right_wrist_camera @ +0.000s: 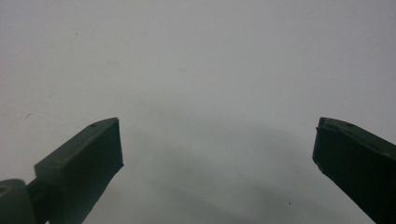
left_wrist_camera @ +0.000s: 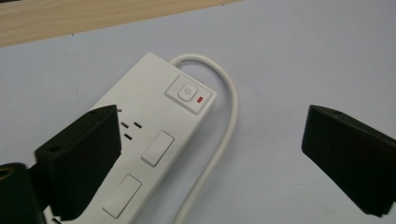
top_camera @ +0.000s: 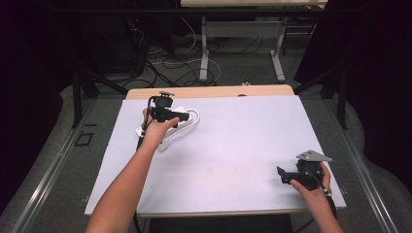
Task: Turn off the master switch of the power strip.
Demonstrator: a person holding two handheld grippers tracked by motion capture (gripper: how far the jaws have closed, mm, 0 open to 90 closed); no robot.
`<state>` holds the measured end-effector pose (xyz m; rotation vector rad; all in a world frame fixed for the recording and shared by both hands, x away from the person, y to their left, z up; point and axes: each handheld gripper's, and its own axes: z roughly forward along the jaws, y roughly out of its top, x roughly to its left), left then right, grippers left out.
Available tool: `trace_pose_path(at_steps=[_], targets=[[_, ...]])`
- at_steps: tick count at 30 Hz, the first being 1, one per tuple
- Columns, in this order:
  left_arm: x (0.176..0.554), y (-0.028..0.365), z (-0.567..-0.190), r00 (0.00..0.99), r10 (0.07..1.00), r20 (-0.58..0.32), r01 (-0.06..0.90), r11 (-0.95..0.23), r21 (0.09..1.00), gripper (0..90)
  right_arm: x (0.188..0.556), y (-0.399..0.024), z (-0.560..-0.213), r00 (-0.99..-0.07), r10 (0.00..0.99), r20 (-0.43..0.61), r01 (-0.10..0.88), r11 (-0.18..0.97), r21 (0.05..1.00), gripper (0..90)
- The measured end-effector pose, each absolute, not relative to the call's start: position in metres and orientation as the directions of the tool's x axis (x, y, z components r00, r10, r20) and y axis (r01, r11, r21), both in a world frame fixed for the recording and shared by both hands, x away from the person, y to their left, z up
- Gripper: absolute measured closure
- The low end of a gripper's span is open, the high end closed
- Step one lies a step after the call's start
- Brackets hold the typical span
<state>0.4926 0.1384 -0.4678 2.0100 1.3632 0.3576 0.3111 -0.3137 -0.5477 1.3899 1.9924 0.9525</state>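
- Our left tool (left_wrist_camera: 210, 140) hangs over the white power strip (left_wrist_camera: 154, 135) with its jaws spread wide, gripping nothing; one jaw overlaps the strip's sockets in the left gripper view, the other stands off over bare surface.
- The power strip lies flat at the far left of the pale surface (top_camera: 233, 145), its switch with a small red light at the end away from us.
- Its white cable (left_wrist_camera: 224, 121) loops out of that end and runs back alongside the strip, between the jaws.
- Our right tool (top_camera: 286, 175) sits well apart at the near right corner, jaws also wide with nothing between them, above bare surface.
- Beyond the surface's far edge, a wooden strip (top_camera: 209, 91) shows, then a floor with tangled cables (top_camera: 165, 68) and the legs of another table (top_camera: 204, 48).
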Motion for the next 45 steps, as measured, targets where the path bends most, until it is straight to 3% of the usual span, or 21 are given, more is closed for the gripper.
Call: trace_pose_path(at_steps=[21,45], targets=[[0.441,0.135,-0.468,0.561,0.815,-0.145,0.645,-0.320,0.694,0.7,0.311,-0.313,-0.548,-0.338,0.941,-0.028,0.569,0.228,0.790,1.1],[0.389,0.165,-0.485,0.552,0.815,-0.175,0.635,-0.274,0.722,0.7,0.311,-0.312,-0.548,-0.341,0.940,-0.021,0.571,0.225,0.790,1.1]])
